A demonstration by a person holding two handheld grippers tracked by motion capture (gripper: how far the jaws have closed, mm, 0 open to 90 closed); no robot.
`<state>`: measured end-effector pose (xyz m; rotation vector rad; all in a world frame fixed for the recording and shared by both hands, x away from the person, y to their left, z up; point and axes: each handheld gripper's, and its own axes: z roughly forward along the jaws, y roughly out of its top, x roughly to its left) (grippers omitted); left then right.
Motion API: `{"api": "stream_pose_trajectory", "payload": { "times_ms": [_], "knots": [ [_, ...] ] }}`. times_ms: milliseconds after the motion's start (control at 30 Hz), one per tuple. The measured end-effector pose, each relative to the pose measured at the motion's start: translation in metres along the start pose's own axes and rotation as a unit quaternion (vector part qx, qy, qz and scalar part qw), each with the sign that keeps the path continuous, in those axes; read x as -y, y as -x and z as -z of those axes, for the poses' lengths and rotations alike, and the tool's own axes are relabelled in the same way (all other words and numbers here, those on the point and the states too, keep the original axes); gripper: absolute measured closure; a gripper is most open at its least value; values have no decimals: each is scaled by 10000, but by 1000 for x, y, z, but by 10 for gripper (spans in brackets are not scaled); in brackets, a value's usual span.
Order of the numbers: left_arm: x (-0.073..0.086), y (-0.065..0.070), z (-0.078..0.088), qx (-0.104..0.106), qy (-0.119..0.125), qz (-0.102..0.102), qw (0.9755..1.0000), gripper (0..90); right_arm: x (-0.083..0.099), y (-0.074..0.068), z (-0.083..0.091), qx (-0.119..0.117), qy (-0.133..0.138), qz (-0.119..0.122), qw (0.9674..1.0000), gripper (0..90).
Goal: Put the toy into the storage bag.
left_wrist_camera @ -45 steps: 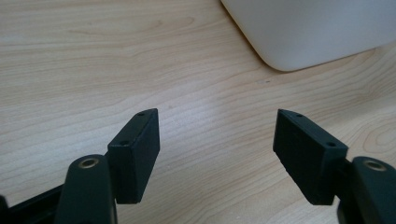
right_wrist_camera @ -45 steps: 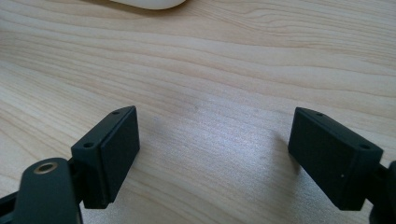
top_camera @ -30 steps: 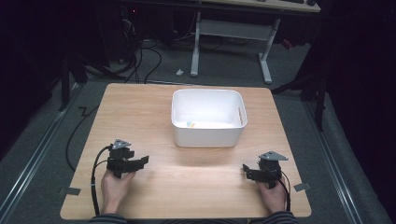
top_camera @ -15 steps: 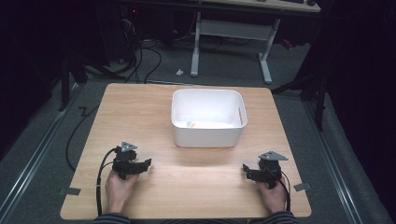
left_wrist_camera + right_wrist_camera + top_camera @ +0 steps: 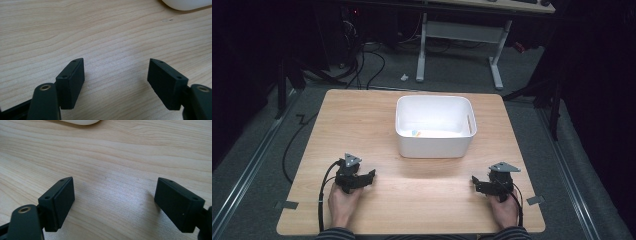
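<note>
My left gripper (image 5: 370,176) lies low over the wooden table (image 5: 422,205) at the near left, held by a hand, jaws pointing right. In the left gripper view the left gripper (image 5: 116,75) stands open over bare wood; its jaws have just been opening and nothing is between them. My right gripper (image 5: 475,184) rests at the near right with its jaws pointing left. The right gripper view has that gripper (image 5: 115,195) open too, with bare wood between its pads. A white bin (image 5: 434,146) stands mid-table beyond both, holding a small blue and yellow item (image 5: 415,133).
A thin wooden stick (image 5: 469,125) leans inside the bin at its right wall. Black cables trail from each gripper over the near edge. Beyond the table's far edge are a desk frame (image 5: 494,55) and floor cables (image 5: 362,65). Bare wood lies between the grippers.
The left gripper has come down a little and shifted slightly toward the person and rightward. The right gripper has kept still.
</note>
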<state>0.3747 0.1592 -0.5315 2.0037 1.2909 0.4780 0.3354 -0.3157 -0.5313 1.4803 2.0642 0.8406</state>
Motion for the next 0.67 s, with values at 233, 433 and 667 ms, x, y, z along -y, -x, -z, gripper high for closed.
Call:
{"api": "stream_pose_trajectory", "payload": {
  "times_ms": [233,433,667],
  "knots": [
    [3,7,-4,-219,139,-148,9996,268,0,0,0,-3,-3,-5,10000,165],
    [3,7,-4,-203,139,-137,9996,266,0,0,0,0,-3,-3,10000,165],
    [4,8,-4,-215,137,-134,9996,265,0,-1,0,7,-4,-8,10000,166]
  ]
}}
